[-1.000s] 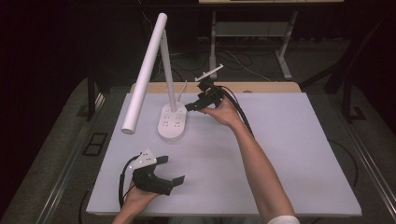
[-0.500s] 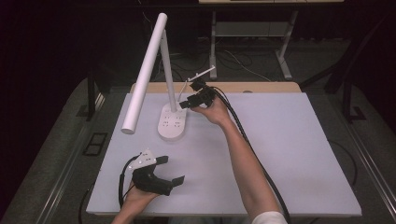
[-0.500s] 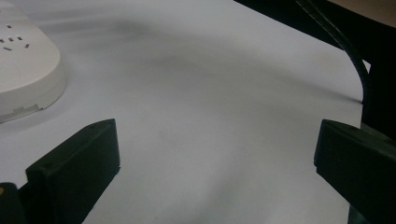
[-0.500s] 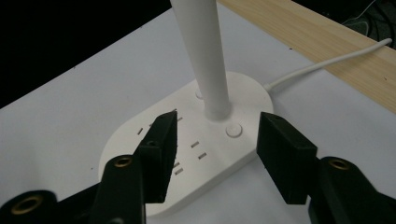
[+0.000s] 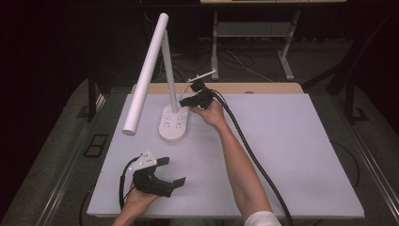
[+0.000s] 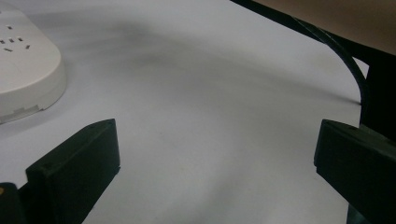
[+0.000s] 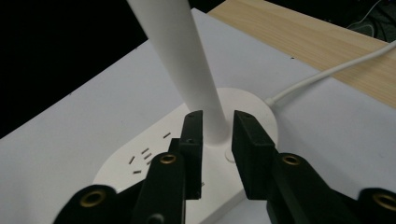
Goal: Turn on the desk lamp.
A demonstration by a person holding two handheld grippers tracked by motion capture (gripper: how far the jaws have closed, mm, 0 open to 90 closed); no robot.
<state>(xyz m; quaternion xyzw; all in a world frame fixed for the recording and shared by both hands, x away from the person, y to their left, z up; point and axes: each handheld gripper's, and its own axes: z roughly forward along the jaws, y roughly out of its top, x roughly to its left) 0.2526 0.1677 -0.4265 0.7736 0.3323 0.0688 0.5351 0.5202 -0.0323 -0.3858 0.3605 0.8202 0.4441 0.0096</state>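
A white desk lamp stands at the table's back left, with a long tube head (image 5: 146, 70), a thin stem (image 5: 170, 70) and an oval base (image 5: 171, 125) with socket holes. My right gripper (image 5: 186, 101) sits low on the stem (image 7: 187, 56) just above the base (image 7: 149, 158). Its jaws have just been closing, and in the right gripper view (image 7: 217, 126) they stand against both sides of the stem. My left gripper (image 5: 173, 170) rests near the front edge, open and empty (image 6: 215, 154), with the lamp base (image 6: 23, 79) off to its left.
A white mat (image 5: 291, 141) covers the table, with a wooden strip (image 5: 263, 88) along its back edge. The lamp's white cord (image 7: 327, 70) runs back over the wood. The right gripper's black cable (image 5: 249, 150) trails along the forearm toward the front.
My right gripper has moved left and down to the lamp stem, and its jaws have closed around it. The left gripper has stayed in place.
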